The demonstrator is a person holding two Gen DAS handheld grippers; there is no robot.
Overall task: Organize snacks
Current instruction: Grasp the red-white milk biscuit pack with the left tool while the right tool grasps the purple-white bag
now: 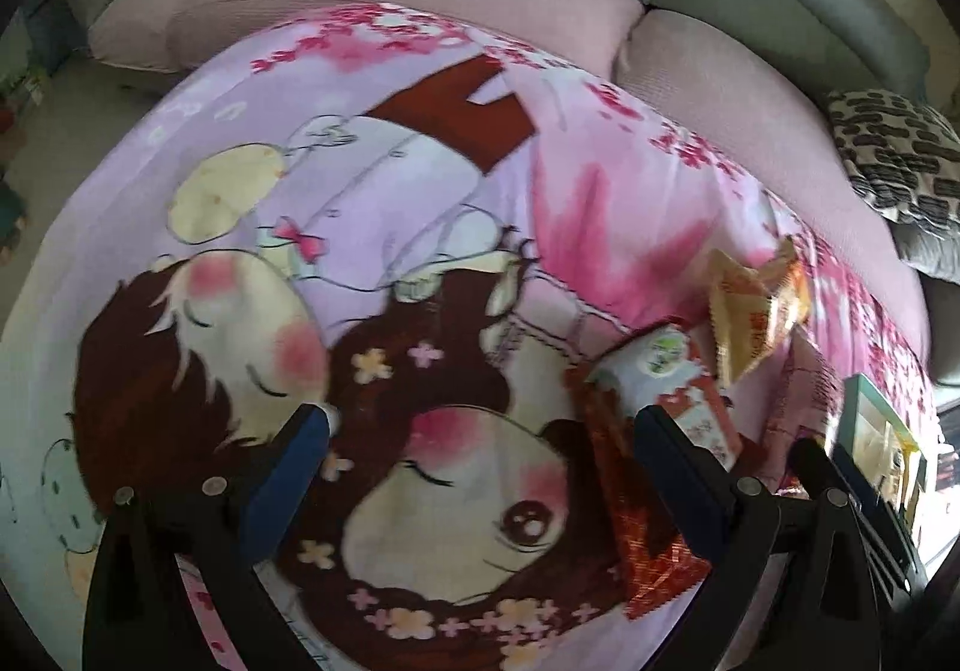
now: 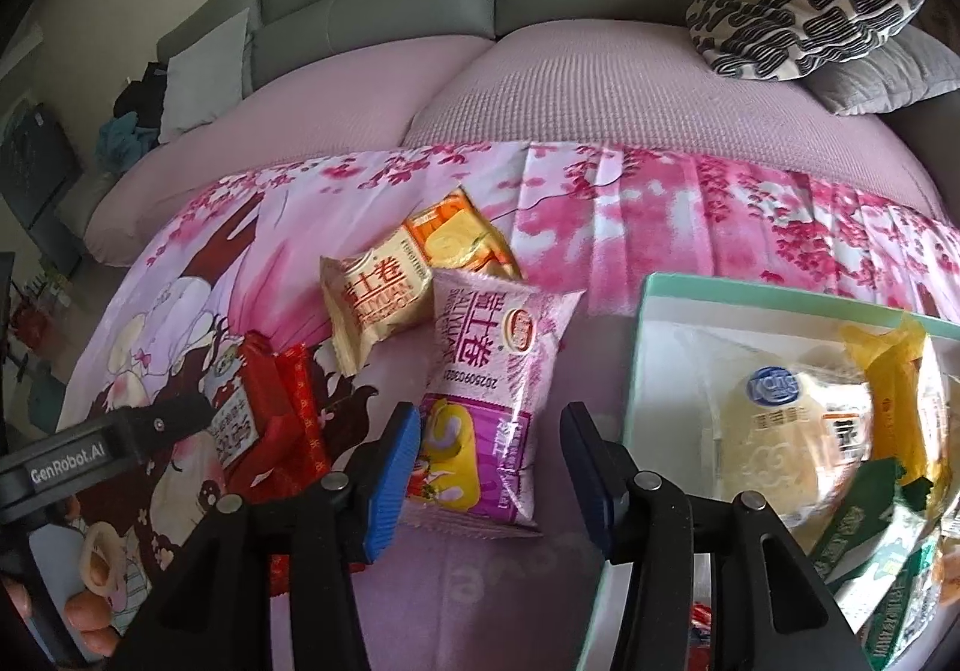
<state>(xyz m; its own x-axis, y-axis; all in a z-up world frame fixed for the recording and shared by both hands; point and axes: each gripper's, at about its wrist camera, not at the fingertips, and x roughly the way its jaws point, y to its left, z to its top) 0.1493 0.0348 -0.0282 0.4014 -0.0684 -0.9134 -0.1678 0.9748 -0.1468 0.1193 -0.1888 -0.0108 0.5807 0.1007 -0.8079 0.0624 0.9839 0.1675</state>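
Right tongs [image 2: 489, 467] hang released, the pink snack packet [image 2: 492, 389] lying between their fingers at lower centre. Left tongs [image 1: 480, 467] spread wide, gripping nothing, over the cartoon blanket [image 1: 420, 251].

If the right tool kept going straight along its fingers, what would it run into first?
Most likely the pink snack packet lying on the printed blanket. The right tool is open and the packet's lower end sits between its fingers, apparently untouched. Depth is unclear, so this is a judgement.

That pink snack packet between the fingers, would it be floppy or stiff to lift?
The pink packet looks puffed with air, so probably light and squashy. Its glossy film seems slippery, and the flat crimped ends would likely bend. It lies flat on the blanket, so it shouldn't roll.
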